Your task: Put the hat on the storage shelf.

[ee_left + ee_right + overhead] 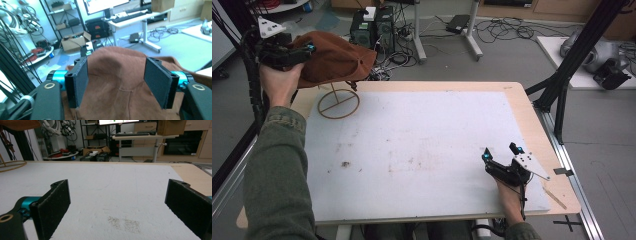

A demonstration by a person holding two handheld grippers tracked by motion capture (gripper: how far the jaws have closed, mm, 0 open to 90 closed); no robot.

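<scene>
Up high, left gripper (116, 82) jaws apart astride brown hat (334, 59), crown bulging between and beyond; right gripper (502, 157) spread, well apart.

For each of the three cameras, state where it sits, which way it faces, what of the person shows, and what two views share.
High view: above the person's side, looking forward and down on the white-topped wooden table; forearms, hands, left gripper, right gripper.
Left gripper view: on the left gripper, facing the brown suede hat between its open jaws.
Right gripper view: on the right gripper, low over the table, jaws open.
Shared: the round wooden hat stand base, high and right gripper views.
</scene>
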